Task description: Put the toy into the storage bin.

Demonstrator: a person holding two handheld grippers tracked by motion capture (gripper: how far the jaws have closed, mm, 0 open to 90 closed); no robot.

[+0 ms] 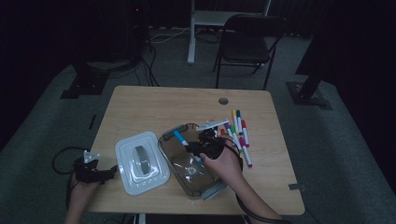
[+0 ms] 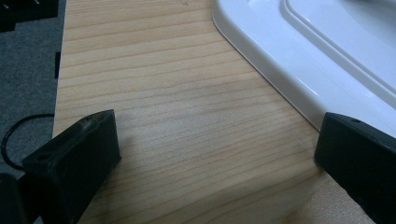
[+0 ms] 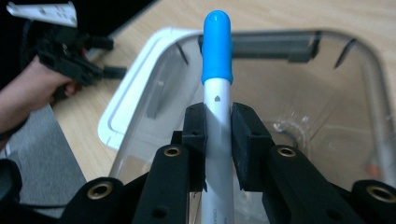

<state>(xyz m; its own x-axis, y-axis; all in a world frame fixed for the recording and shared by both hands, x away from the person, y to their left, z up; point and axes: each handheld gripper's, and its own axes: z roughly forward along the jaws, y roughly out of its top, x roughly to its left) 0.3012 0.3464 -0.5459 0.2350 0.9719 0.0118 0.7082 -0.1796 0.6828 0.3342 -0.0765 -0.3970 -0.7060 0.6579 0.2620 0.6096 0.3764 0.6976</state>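
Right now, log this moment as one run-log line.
right gripper: shut on blue-capped marker | position: over clear bin | left gripper: open, beside white lid

1. The marker [image 3: 217, 93] has a white barrel and a blue cap. It is pinched at mid-barrel between two black jaws, cap end pointing away from them, over the open box.
2. The box [image 1: 173, 160] is clear grey plastic, open on top, lying slantwise near the middle of the table's near edge.
3. Its white lid [image 1: 126, 168] lies flat just left of it.
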